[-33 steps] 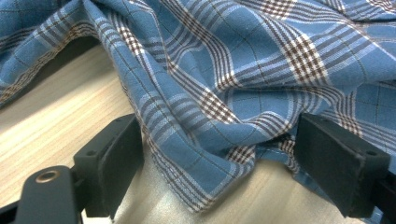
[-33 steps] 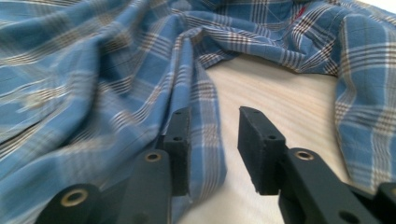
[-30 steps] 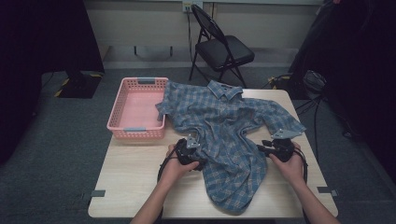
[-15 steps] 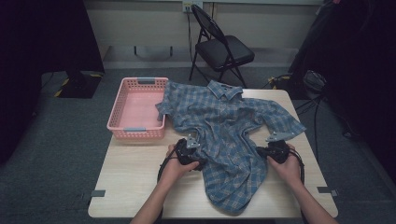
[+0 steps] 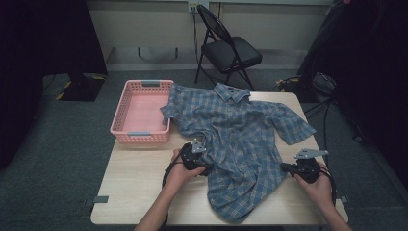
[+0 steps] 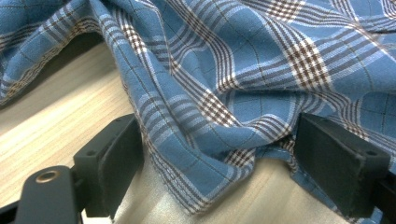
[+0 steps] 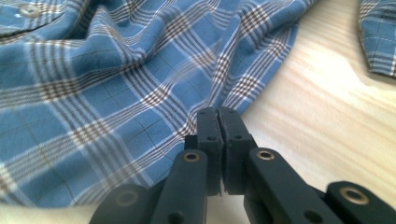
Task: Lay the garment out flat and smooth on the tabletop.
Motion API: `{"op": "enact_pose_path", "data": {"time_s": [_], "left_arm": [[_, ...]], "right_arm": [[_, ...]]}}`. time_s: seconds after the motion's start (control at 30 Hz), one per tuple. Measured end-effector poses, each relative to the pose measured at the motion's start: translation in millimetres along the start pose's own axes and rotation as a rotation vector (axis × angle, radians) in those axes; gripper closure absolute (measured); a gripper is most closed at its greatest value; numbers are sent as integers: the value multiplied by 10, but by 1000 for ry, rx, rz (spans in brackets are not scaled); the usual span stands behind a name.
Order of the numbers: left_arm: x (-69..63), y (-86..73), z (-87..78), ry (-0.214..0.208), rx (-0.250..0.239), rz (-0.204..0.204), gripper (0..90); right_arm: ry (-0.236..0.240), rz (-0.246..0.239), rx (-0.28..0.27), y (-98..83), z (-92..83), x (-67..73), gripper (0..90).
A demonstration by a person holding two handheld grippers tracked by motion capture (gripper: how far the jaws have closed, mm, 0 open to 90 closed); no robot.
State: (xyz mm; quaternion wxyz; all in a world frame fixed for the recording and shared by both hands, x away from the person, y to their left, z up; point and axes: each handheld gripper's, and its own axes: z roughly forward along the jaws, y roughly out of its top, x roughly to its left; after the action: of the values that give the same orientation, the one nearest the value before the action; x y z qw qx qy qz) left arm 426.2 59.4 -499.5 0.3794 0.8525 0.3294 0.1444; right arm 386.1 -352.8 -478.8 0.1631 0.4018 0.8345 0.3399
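Note:
A blue plaid short-sleeved shirt (image 5: 235, 130) lies spread on the light wooden table (image 5: 139, 192), collar at the far side. My left gripper (image 5: 207, 167) rests at the shirt's left edge. Its jaws stand wide open in the left gripper view (image 6: 224, 163), and a loose fold of the shirt (image 6: 219, 93) lies between them without being pressed. My right gripper (image 5: 285, 167) is at the shirt's lower right edge. In the right gripper view (image 7: 217, 116) its jaws are shut on the hem of the shirt (image 7: 116, 93), and creases run toward the tips.
A pink plastic basket (image 5: 139, 139) sits on the table's far left corner, touching the shirt's left sleeve. A black folding chair (image 5: 231, 50) stands beyond the table. Bare wood shows at the front left and along the right edge.
My right gripper has closed and moved to the right, drawing the shirt's lower right edge outward with it. The left hand has stayed where it was.

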Motion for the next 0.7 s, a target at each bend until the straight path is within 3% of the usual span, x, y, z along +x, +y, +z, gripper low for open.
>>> {"op": "enact_pose_path", "data": {"time_s": [0.17,0.23,0.27,0.33,0.47,0.53,0.7], "left_arm": [[-1,0,0,1,0,-1,152],[-2,0,0,1,-1,-2,152],[-2,0,0,1,-1,-2,152],[-2,0,0,1,-1,-2,152],[-1,0,0,1,0,-1,152],[-1,0,0,1,0,-1,152],[-3,-1,0,1,-1,-2,153]], "right_arm": [[-36,1,-60,47,-56,26,759],[-58,4,-89,118,-25,9,720],[-78,29,-106,206,44,-39,691],[-76,46,-108,252,90,-71,691],[-73,75,-93,401,321,-158,684],[-85,63,-70,441,420,-155,691],[-117,47,-12,424,518,-167,796]]}}
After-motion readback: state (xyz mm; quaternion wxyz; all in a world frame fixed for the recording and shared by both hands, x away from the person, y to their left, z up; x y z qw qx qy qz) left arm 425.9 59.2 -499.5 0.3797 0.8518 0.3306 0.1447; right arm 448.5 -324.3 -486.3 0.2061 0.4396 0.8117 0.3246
